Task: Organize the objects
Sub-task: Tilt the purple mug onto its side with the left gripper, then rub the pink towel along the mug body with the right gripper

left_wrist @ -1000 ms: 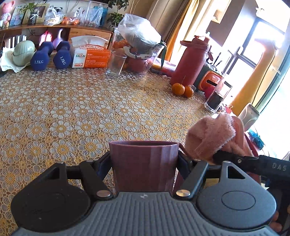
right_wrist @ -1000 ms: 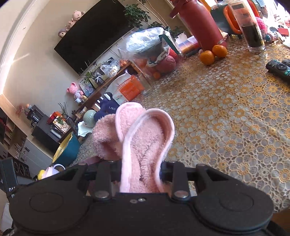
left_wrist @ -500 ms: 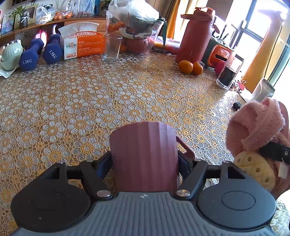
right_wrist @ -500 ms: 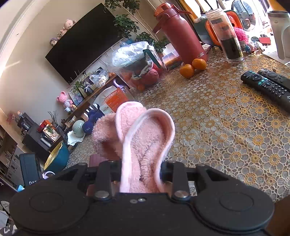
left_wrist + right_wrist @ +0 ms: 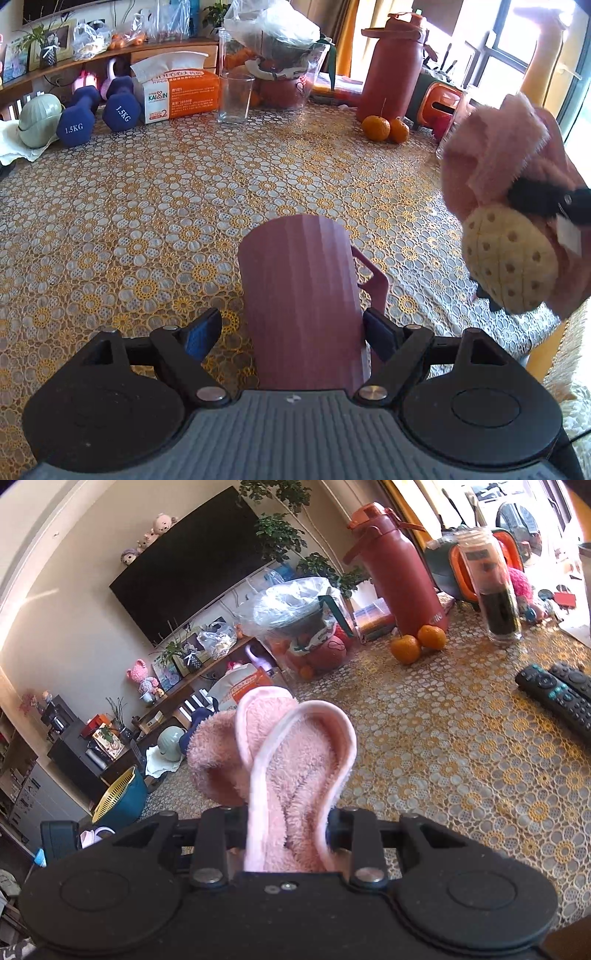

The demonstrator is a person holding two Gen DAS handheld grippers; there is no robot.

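Standing upright on the lace tablecloth (image 5: 147, 206) at 6 o'clock in the left wrist view: maroon ribbed cup (image 5: 299, 295), handle at its 3 o'clock. Left gripper (image 5: 291, 332) straddling it with tongs apart — blue pad at 9 o'clock clearly off the wall, right pad (image 5: 376, 332) just beside or grazing it near the handle; cannot tell which. Judged as a release after set-down, or the start of a grasp. Gripper pitched down, looking across the table from the near edge.

Clutter ringing the far edge from 10 to 2 o'clock: blue dumbbells (image 5: 96, 114), tissue box (image 5: 177, 94), empty glass (image 5: 234, 98), bagged fruit jar (image 5: 280, 70), red flask (image 5: 391, 70), two mandarins (image 5: 386, 128). Middle kept bare, likely as working room.

At 3 o'clock, same view: pink plush slipper (image 5: 495, 162) held aloft off the table edge, yellow dotted sole facing the camera.

Right wrist view: right gripper (image 5: 288, 834) clamped on the slipper, tongs pressed into the fleece at the heel end, toe pointing to 12 o'clock, slightly blurred. Soft body, so squeezed narrow for grip. Camera rolled, table tilted, gripper raised over the near edge. Remotes (image 5: 557, 698) at 3 o'clock, dark jar (image 5: 495, 587) at 1 o'clock.

Slipper not yet placed; probably belongs off the table.
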